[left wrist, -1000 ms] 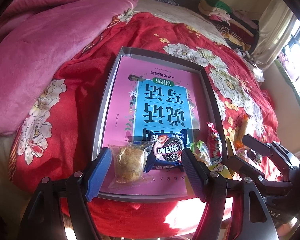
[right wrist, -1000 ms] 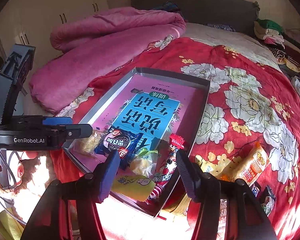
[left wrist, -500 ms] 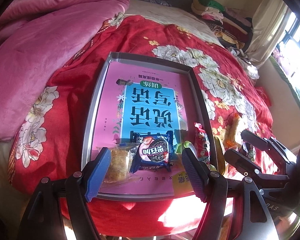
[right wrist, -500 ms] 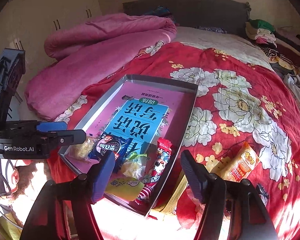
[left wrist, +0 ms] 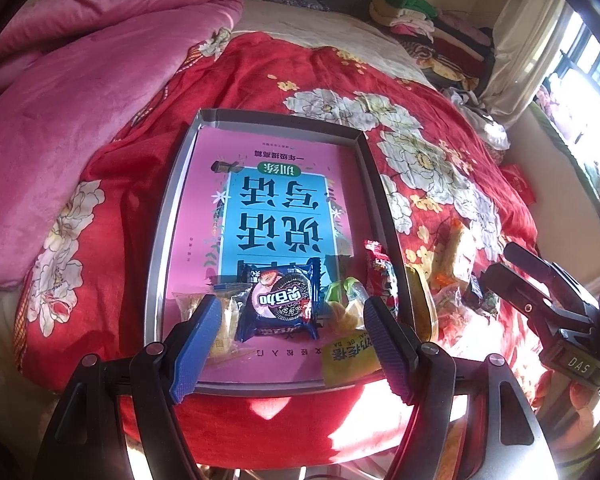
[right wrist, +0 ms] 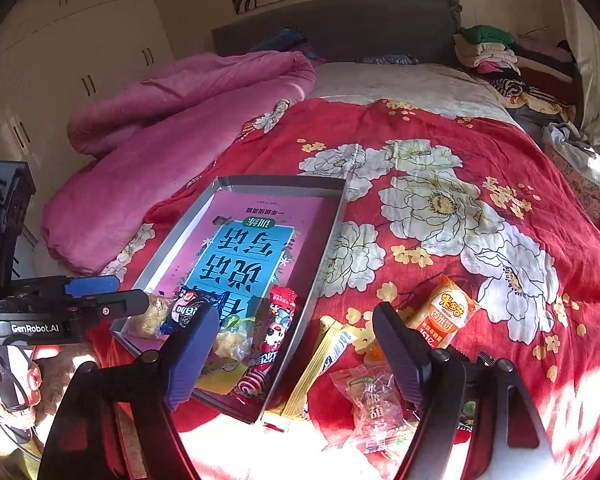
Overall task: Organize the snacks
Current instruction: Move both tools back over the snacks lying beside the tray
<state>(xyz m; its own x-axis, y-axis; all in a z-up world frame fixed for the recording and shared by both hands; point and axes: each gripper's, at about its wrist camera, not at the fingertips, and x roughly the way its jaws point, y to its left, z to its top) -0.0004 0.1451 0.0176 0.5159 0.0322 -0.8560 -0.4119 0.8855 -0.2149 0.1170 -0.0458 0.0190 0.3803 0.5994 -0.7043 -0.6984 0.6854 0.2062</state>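
A grey tray (left wrist: 168,208) lined with a pink and blue book cover lies on the red flowered bedspread; it also shows in the right wrist view (right wrist: 168,240). At its near end lie a yellow cake pack (left wrist: 228,316), a blue cookie pack (left wrist: 282,300), a green-yellow candy bag (left wrist: 346,304) and a red stick pack (left wrist: 382,276). Outside the tray lie a yellow bar (right wrist: 324,364), an orange rice-cracker pack (right wrist: 444,312) and a clear red candy pack (right wrist: 376,404). My left gripper (left wrist: 290,332) is open and empty above the tray's near edge. My right gripper (right wrist: 294,348) is open and empty over the loose snacks.
A pink quilt (left wrist: 80,80) is bunched at the left of the bed. Folded clothes (right wrist: 500,60) are stacked at the far right by the headboard. White wardrobes (right wrist: 80,60) stand on the left. Strong sunlight washes out the bed's near edge (right wrist: 340,452).
Both grippers have pulled back and up from the tray, staying open and empty. The snacks have not moved.
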